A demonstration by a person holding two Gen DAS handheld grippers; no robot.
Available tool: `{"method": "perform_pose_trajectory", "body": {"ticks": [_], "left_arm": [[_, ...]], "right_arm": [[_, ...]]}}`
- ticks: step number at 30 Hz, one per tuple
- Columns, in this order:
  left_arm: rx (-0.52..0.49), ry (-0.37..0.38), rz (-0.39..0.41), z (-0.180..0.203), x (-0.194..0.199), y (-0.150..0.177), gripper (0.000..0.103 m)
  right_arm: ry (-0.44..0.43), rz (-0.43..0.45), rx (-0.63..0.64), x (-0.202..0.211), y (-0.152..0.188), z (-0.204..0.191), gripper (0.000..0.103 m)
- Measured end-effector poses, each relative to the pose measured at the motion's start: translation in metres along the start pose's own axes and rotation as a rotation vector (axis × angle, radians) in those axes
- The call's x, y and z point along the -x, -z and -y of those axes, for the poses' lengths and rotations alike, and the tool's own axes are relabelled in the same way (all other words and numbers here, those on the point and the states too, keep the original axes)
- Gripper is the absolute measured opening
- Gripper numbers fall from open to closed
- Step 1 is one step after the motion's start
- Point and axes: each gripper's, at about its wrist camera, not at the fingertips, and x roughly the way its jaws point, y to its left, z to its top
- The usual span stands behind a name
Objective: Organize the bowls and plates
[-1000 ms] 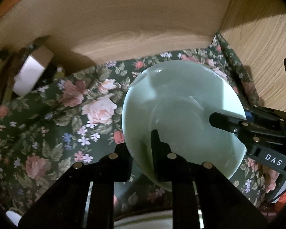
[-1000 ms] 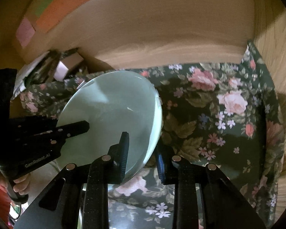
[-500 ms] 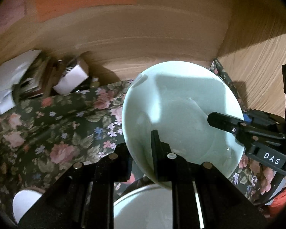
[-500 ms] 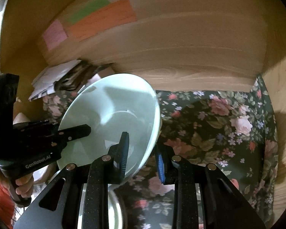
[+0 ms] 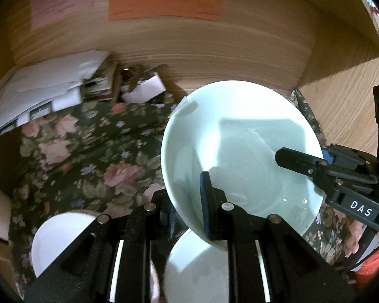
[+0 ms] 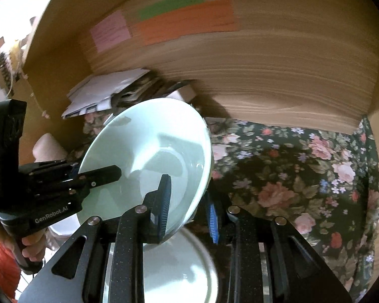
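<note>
Both the left claw [image 5: 187,202] and right claw [image 6: 188,202] pinch the pale-green bowl's [image 5: 240,151] rim, half-hiding another bowl [image 5: 197,270] beneath.

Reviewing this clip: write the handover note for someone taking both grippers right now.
Left gripper: shut on the near-left rim of the pale green bowl.
Right gripper: shut on the same bowl's opposite rim.
The bowl is tilted and held in the air above the floral cloth, over another pale dish below. A white bowl sits lower left on the cloth.
Done: bowl picked up with both grippers.
Left: set it down, probably onto the dish beneath, then release both; the white bowl is not yet sorted.
</note>
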Motion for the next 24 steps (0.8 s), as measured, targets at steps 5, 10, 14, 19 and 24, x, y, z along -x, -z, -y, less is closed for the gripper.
{"method": "perform_pose_trajectory", "body": {"ticks": [5,10,14,19,24], "left_arm": [[0.031,-0.025,0.012,-0.020,0.017,0.016,0.017],[0.068,-0.068,0.029,-0.042,0.037,0.031,0.017],[0.103,-0.100,0.035,-0.060,0.051,0.044,0.017],[0.143,-0.138,0.036,-0.080,0.063,0.059,0.017],[0.182,-0.165,0.040,-0.096,0.074,0.075,0.017]], "right_arm": [[-0.033,-0.004,0.036,-0.004,0.003,-0.024,0.024],[-0.080,-0.012,0.070,-0.012,0.006,-0.048,0.024],[-0.122,-0.024,0.099,-0.019,0.007,-0.069,0.024],[-0.165,-0.045,0.130,-0.030,0.009,-0.091,0.024],[-0.202,-0.071,0.158,-0.040,0.012,-0.110,0.024]]}}
